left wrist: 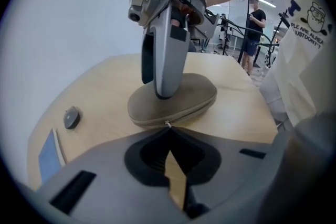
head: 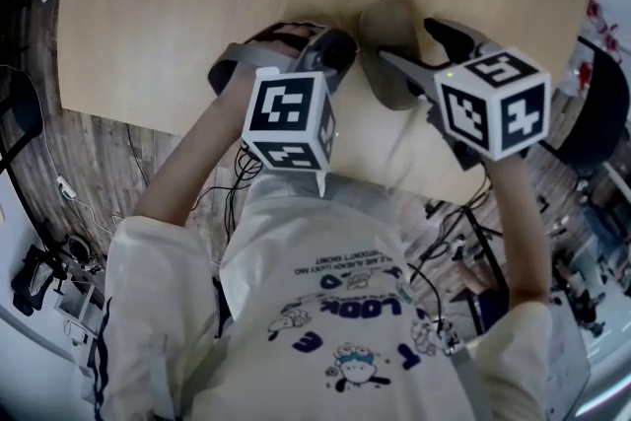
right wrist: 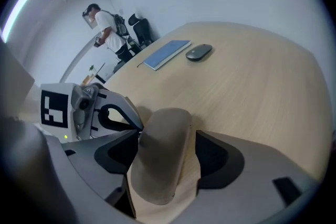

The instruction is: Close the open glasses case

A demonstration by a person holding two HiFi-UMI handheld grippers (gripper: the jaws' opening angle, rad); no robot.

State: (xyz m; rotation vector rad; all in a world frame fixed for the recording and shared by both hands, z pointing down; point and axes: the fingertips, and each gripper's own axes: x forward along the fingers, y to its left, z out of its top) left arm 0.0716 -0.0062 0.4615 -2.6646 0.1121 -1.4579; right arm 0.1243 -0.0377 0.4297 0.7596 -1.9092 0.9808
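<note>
Olive-brown, the glasses case point(right wrist: 157, 155) lies on the wooden table point(right wrist: 252, 92), close to its near edge, and its lid looks down. The left gripper point(left wrist: 168, 127) is closed, with its tips at the case's zipper pull point(left wrist: 167, 124). The right gripper point(right wrist: 168, 131) has its jaws apart, one on each side of the case. Farther away lie a mouse point(right wrist: 199, 52) and a blue book point(right wrist: 167, 54).
</note>
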